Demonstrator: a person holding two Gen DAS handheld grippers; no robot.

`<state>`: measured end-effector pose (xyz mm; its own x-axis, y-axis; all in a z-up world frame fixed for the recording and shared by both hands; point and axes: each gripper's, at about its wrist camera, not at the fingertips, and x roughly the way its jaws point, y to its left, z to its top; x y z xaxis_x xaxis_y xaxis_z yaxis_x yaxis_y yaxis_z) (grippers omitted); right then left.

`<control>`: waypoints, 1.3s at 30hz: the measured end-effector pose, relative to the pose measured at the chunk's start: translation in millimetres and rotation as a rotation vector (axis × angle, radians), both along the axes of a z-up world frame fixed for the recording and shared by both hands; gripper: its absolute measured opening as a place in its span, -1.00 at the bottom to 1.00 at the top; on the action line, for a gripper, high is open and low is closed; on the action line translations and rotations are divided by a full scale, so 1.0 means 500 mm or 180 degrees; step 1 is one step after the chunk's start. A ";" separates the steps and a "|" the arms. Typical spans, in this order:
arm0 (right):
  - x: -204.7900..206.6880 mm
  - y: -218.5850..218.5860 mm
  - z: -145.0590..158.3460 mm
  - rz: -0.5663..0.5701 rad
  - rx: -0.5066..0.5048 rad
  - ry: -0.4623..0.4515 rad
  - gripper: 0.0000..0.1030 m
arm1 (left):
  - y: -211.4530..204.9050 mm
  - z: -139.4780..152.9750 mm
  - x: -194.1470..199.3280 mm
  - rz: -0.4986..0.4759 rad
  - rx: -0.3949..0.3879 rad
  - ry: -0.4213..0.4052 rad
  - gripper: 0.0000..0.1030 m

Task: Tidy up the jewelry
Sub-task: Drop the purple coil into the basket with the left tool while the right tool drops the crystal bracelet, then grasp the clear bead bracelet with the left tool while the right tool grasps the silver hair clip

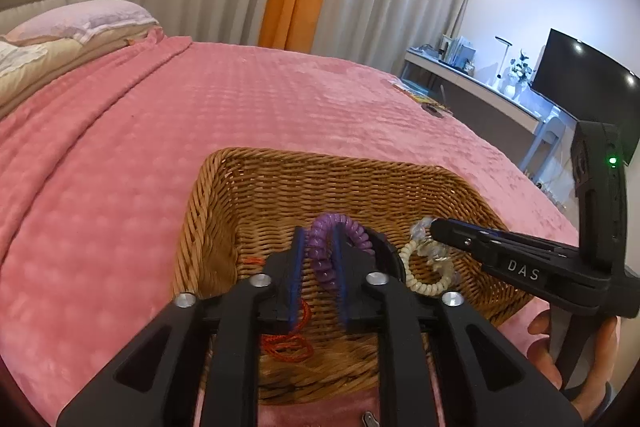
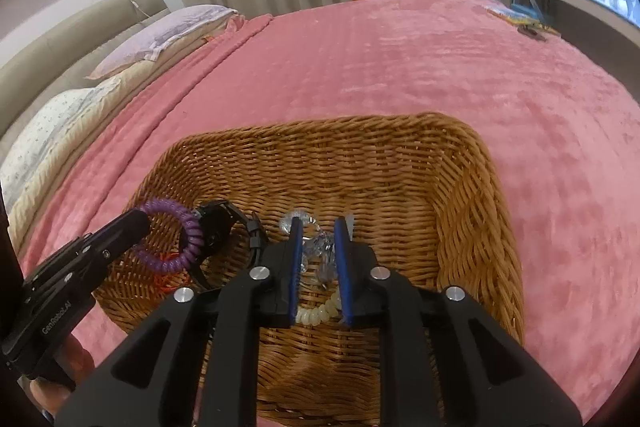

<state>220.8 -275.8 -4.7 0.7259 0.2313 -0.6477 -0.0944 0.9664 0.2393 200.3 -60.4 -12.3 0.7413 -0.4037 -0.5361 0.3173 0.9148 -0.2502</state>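
A wicker basket [image 1: 320, 183] [image 2: 472, 211] sits on the pink bed. My left gripper [image 1: 318, 233] [image 2: 138, 223] is shut on a purple coil bracelet [image 1: 320, 247] [image 2: 176, 231] and holds it over the basket. My right gripper [image 2: 319, 225] [image 1: 434, 227] stands over a clear crystal bracelet [image 2: 320, 251] [image 1: 434, 253] with its jaws narrowly apart around it. A cream coil bracelet [image 1: 424, 275] [image 2: 316, 313], a black band [image 2: 218, 223] and a red cord [image 1: 286, 341] lie in the basket.
The pink blanket [image 1: 200, 115] [image 2: 440, 67] covers the bed all around the basket. Pillows [image 1: 80, 23] lie at the headboard. Small items [image 1: 424, 99] lie at the bed's far corner. A desk with a monitor [image 1: 580, 91] stands at right.
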 end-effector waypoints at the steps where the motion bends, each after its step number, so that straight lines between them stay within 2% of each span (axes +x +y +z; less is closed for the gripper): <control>1: -0.002 -0.003 0.003 -0.0011 0.0014 -0.0021 -0.57 | 0.000 0.003 -0.004 -0.0005 -0.0010 -0.0022 -0.41; 2: -0.005 -0.005 0.006 -0.0024 0.0005 -0.0045 -0.52 | 0.001 0.010 -0.013 0.0000 -0.0017 -0.0074 -0.26; 4: -0.017 -0.005 0.019 -0.0053 -0.0014 -0.0124 -0.22 | 0.000 0.022 -0.028 -0.0001 -0.0021 -0.0163 -0.18; 5: -0.024 -0.007 0.024 -0.0053 -0.0007 -0.0157 -0.19 | 0.000 0.030 -0.036 -0.0009 -0.0029 -0.0207 -0.15; 9: -0.061 0.001 0.058 -0.0046 -0.0065 -0.0292 -0.19 | 0.000 0.062 -0.075 -0.0034 -0.0052 -0.0340 -0.12; 15: -0.167 0.004 0.121 0.0056 -0.0028 -0.0544 -0.19 | 0.004 0.114 -0.166 -0.0104 -0.0035 -0.0586 -0.12; 22: -0.284 0.019 0.150 0.0179 -0.0116 -0.0723 -0.15 | 0.045 0.141 -0.274 -0.0064 -0.0072 -0.0700 -0.07; 28: -0.353 0.045 0.114 0.0328 -0.0220 -0.0663 -0.15 | 0.070 0.112 -0.318 -0.0030 -0.0034 -0.0595 -0.07; 34: -0.381 0.074 0.030 0.0509 -0.0314 -0.0399 -0.15 | 0.085 0.031 -0.289 -0.0033 -0.0011 -0.0202 -0.07; 39: -0.366 0.094 -0.038 0.0662 -0.0402 -0.0109 -0.15 | 0.091 -0.041 -0.246 -0.0041 0.0019 0.0146 -0.07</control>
